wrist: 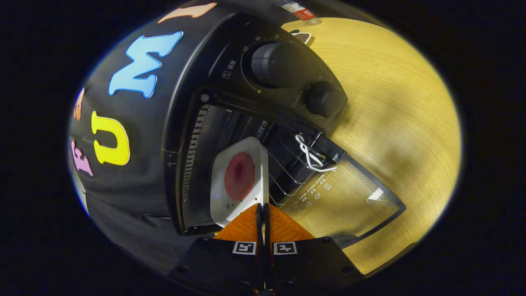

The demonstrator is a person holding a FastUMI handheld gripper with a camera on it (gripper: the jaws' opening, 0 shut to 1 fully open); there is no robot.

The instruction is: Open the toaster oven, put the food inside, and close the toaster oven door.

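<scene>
Tool (263, 207) pinching plate (230, 205), open oven (287, 78)

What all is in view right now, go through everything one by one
toaster oven: one, black, on the wooden table, tilted in this view.
door: one, glass, folded open.
knobs: two, dark, on the oven's panel.
rack: one, metal wire, inside the oven.
plate: one, white, square, on the rack, just ahead of the fingers.
food: one, dark red, round, on the plate.
cord: one, white, at the door hinge.
table: one, light wood.
gripper: one, fingers closed together, gripping the plate's near edge.
</scene>
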